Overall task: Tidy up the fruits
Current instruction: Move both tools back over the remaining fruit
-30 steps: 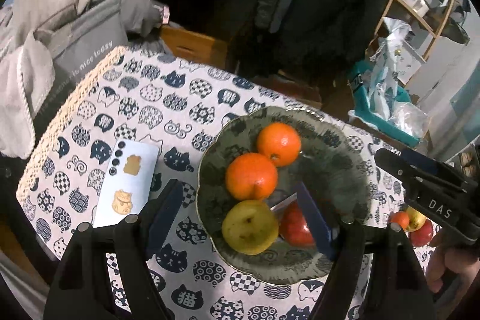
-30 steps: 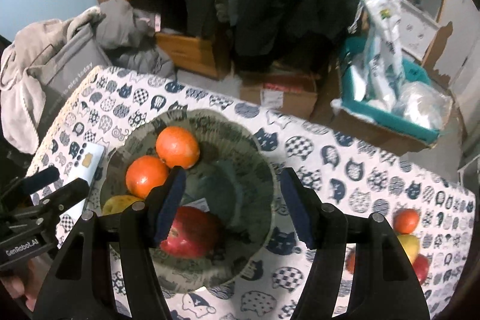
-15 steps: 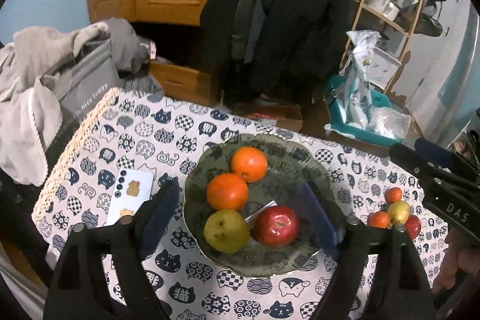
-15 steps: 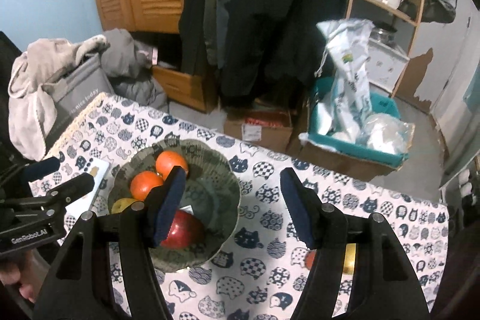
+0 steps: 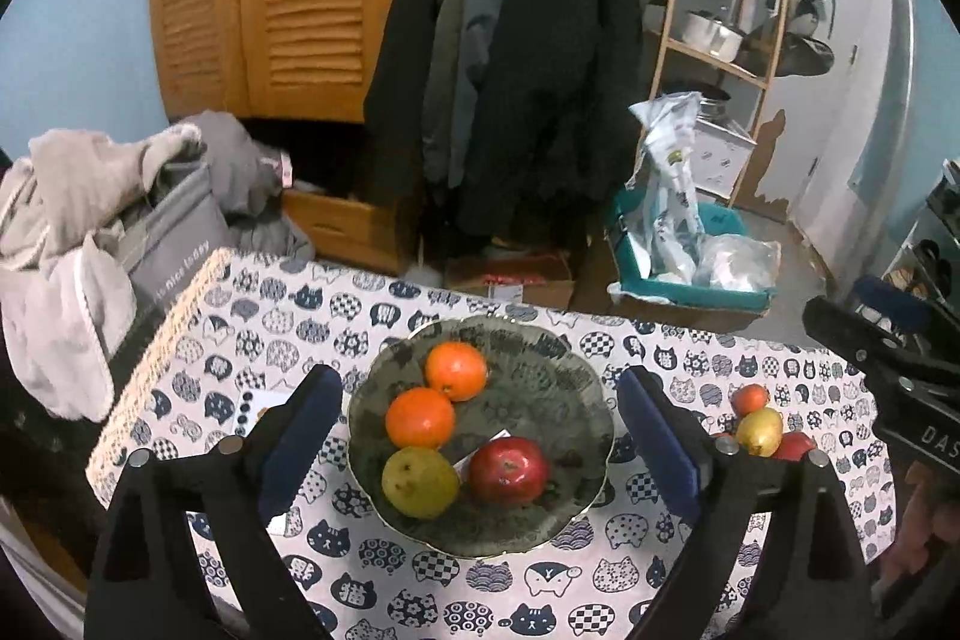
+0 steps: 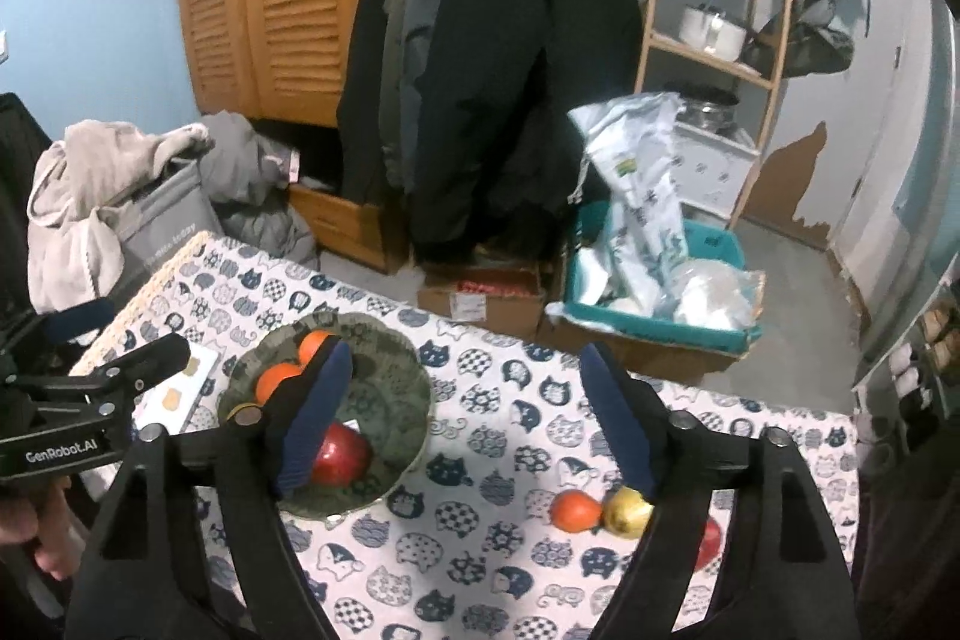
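A dark patterned bowl [image 5: 540, 358] on the cat-print tablecloth holds two oranges [image 5: 456, 371] [image 5: 420, 417], a yellow-green pear [image 5: 420, 483] and a red apple [image 5: 508, 469]. My left gripper [image 5: 480, 436] is open and empty, raised above and in front of the bowl. My right gripper [image 6: 465, 418] is open and empty, above the table right of the bowl [image 6: 390, 358]. Loose on the cloth at the right lie a small orange [image 6: 575, 511], a yellow fruit [image 6: 626, 513] and a red fruit [image 6: 708, 541].
A white phone [image 5: 255, 403] lies left of the bowl. Behind the table are a grey bag with clothes [image 5: 162, 232], hanging coats [image 5: 528, 40], a cardboard box [image 5: 510, 274], a teal bin with plastic bags [image 5: 690, 256] and a wooden shelf [image 5: 720, 10].
Both grippers have pulled up and back from the bowl, so bowl and fruits look smaller. The red apple that sat by the right gripper's fingers lies free in the bowl.
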